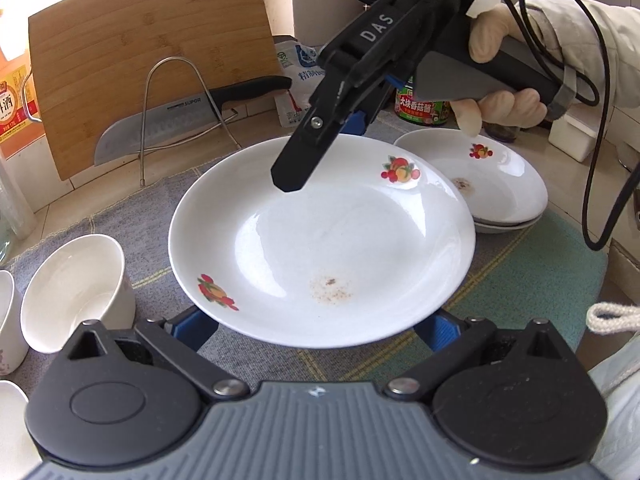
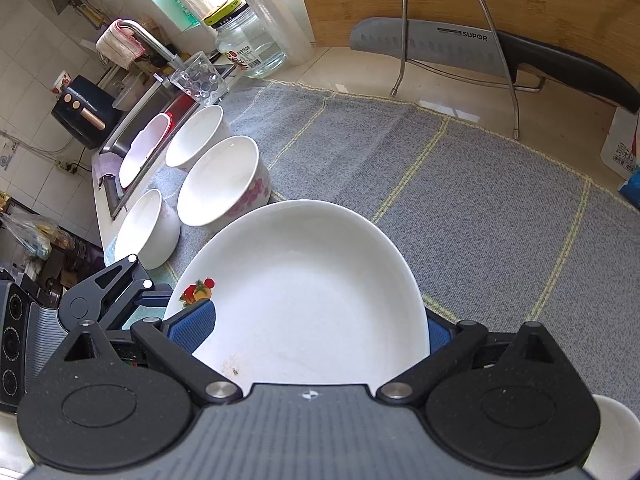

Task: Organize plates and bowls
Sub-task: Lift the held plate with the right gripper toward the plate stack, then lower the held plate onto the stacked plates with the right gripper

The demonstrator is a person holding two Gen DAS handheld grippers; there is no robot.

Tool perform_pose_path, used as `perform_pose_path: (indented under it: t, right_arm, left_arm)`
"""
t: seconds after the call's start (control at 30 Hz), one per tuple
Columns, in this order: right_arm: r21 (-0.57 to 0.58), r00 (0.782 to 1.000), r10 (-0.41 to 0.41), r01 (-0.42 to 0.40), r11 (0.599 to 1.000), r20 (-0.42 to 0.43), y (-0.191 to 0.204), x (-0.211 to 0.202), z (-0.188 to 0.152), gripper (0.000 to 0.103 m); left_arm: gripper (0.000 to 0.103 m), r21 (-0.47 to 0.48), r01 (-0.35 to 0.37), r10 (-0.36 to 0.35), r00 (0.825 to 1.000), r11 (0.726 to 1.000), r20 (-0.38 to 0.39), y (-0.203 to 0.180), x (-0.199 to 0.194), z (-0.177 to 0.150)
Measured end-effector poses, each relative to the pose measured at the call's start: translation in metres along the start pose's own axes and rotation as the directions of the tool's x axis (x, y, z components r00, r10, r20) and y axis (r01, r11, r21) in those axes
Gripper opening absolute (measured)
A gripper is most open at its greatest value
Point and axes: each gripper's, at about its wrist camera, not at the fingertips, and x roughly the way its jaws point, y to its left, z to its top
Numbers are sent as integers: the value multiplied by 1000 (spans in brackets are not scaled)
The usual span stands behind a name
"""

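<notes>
Evidently the fruit-printed plate (image 1: 320, 240) lay between the two tools, straight ahead of each. The left tongs (image 1: 316, 328) stood spread wide with their blue pads tucked under its near rim, not clamped as far as showed. The right tongs (image 2: 316, 328) were released too, at their widest, with the far rim between the pads. Round, glossy white glazed ware with a brown stain, it offered no long axis. The stack of matching plates (image 1: 500, 184) sat just beside it, on the right hand's side, likely its destination. Deep white bowls (image 2: 218, 180) clustered opposite on the woven grey cloth (image 2: 460, 200) covering the desk (image 2: 360, 76).
</notes>
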Motion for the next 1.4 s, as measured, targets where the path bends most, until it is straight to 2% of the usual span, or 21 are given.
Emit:
perform_pose_path:
  t: [0.33,0.77,1.4]
  right_arm:
    - [13,999,-27,27,1000,39,8,-19,-23,103]
    - [73,991,-90,83,994,101,-3,-56,-58,103]
    - [231,974,-168,130,964,150,-51,-97,-128,103]
  left_arm:
    - [102,34,35,-35,999,999,1,-16,-10,4]
    - [102,112,102,-105,994,988,15,-45,-8,21]
    - [102,200,239,-237,971,950,-32,-90,32,42]
